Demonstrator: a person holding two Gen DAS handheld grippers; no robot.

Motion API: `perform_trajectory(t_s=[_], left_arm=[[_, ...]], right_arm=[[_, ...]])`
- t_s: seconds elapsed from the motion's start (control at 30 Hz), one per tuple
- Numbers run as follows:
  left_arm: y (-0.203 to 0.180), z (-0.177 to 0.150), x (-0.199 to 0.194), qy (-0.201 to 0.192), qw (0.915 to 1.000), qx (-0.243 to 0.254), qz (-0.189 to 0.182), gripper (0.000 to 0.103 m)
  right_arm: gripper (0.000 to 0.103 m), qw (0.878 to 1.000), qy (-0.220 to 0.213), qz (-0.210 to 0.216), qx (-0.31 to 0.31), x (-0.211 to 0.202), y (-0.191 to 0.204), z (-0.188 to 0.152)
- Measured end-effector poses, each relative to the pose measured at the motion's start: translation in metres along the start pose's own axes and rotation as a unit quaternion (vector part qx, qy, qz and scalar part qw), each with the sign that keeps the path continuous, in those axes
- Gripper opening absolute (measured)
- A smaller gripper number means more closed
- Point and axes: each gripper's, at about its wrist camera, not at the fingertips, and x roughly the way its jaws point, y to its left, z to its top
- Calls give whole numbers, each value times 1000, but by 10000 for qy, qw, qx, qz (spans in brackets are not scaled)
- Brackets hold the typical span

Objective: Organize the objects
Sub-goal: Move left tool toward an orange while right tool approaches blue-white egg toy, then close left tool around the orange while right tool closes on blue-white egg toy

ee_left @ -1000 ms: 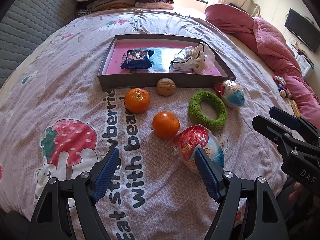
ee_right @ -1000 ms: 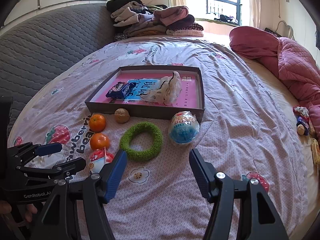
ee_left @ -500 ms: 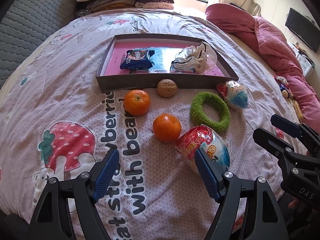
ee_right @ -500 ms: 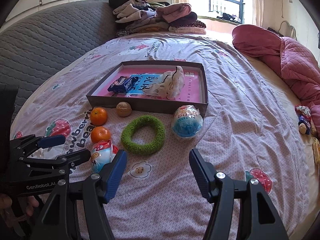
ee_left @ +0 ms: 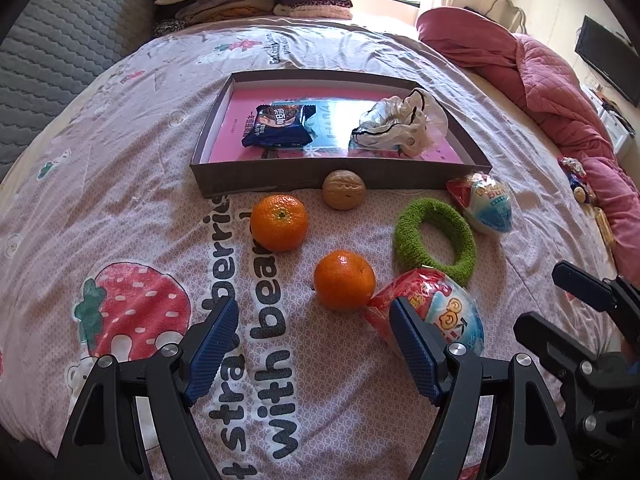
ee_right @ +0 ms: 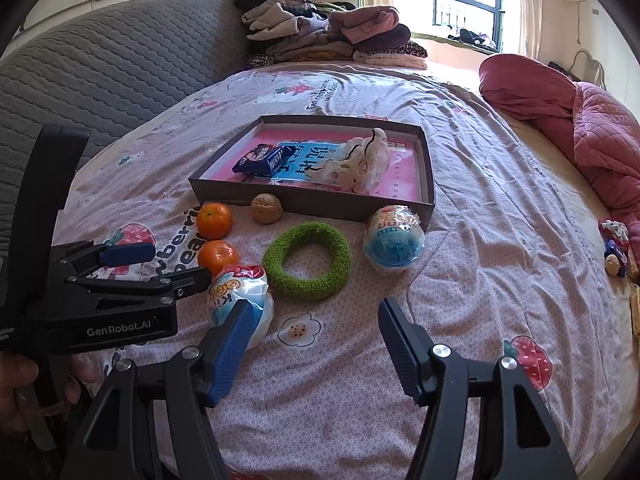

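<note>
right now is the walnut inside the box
No, the walnut lies on the bedsheet just outside the front wall of the box, beside an orange.

We carry a matte black plastic tool in each hand. Our left tool (ee_left: 312, 348) has two angular fingers with ribbed blue pads (ee_left: 212, 344), silver screws at the joints and white "GenRobot.AI" lettering on its side. Our right tool (ee_right: 314, 344) matches, blue-padded and silver-screwed.
</note>
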Motion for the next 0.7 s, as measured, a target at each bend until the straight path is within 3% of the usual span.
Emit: perform_trajectory(t_s=[0.7], left_arm=[[2, 15, 18, 53, 10000, -71, -17, 79]], right_arm=[[64, 9981, 22, 204, -589, 9, 41, -9]])
